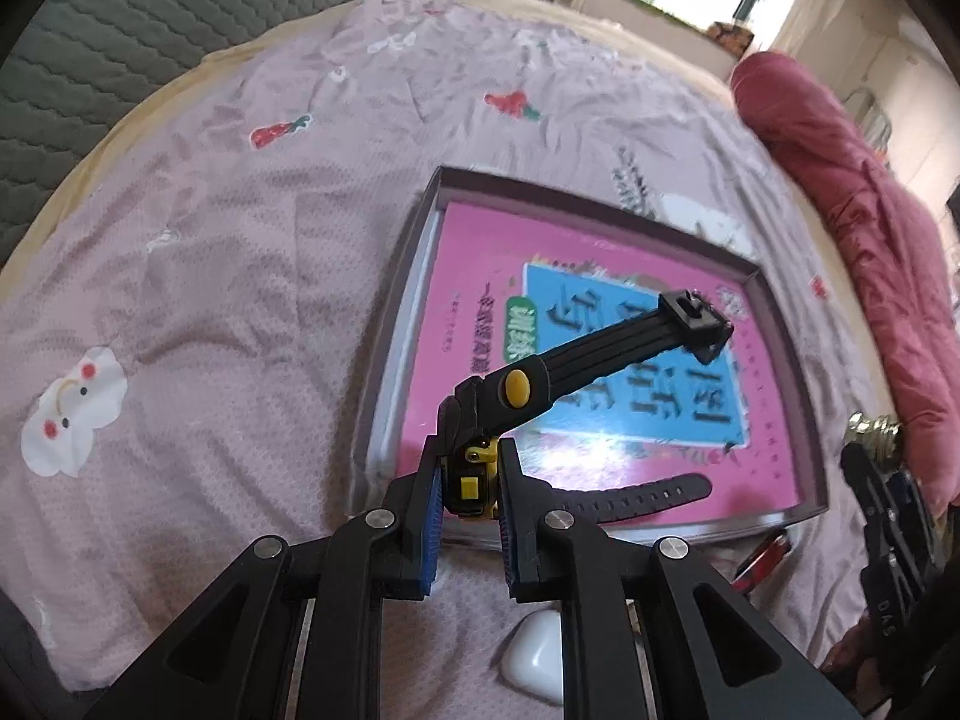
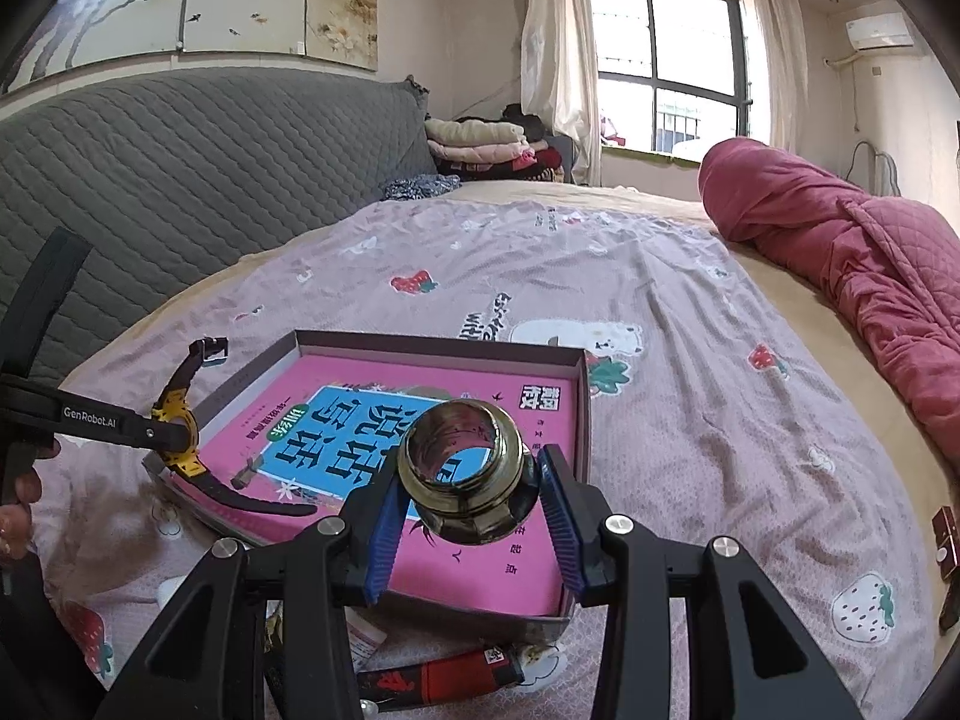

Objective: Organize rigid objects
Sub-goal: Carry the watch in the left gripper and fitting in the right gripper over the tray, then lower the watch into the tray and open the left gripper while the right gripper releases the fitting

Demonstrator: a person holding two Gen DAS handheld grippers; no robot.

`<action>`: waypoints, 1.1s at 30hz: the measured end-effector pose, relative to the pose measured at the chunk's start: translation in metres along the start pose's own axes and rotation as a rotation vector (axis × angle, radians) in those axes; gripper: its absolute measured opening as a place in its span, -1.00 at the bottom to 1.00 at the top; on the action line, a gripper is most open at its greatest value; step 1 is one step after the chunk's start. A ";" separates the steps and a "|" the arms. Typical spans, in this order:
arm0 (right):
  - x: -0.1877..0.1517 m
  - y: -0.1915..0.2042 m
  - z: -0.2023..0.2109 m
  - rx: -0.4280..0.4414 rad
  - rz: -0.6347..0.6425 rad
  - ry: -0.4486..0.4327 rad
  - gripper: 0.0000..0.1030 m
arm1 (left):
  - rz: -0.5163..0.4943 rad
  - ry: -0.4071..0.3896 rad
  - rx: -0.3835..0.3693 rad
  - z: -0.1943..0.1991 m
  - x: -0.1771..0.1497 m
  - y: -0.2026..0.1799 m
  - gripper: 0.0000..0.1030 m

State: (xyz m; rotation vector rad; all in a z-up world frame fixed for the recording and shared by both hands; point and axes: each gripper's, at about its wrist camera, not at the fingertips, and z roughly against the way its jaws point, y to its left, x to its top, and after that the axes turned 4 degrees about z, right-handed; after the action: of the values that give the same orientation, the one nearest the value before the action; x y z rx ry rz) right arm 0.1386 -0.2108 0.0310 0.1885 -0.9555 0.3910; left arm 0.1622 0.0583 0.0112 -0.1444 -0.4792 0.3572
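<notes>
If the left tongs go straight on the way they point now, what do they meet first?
Probably the pink book lying in the shallow box; the held watch would touch it first, though depth is unclear.

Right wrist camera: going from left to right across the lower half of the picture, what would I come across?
The other gripper pinching a yellow and black watch → the shallow box with a pink book inside → the small glass jar held over it → a strawberry print on the bedspread.
</notes>
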 end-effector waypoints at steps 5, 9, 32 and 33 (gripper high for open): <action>-0.002 0.002 -0.006 0.009 0.010 0.022 -0.16 | 0.008 0.054 0.014 -0.010 0.005 0.002 -0.69; -0.005 0.003 -0.011 0.001 0.016 0.048 -0.16 | 0.029 0.075 0.027 -0.017 0.008 0.005 -0.69; -0.020 -0.001 -0.040 -0.002 -0.005 0.178 -0.16 | 0.055 0.112 0.045 -0.034 0.021 0.010 -0.60; -0.020 -0.001 -0.040 -0.002 -0.006 0.179 -0.16 | 0.054 0.109 0.044 -0.034 0.021 0.010 -0.60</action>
State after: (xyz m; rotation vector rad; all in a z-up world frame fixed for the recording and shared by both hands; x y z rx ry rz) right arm 0.1592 -0.2037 -0.0079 0.1516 -0.7790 0.3944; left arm 0.1928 0.0736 -0.0118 -0.1337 -0.3597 0.4105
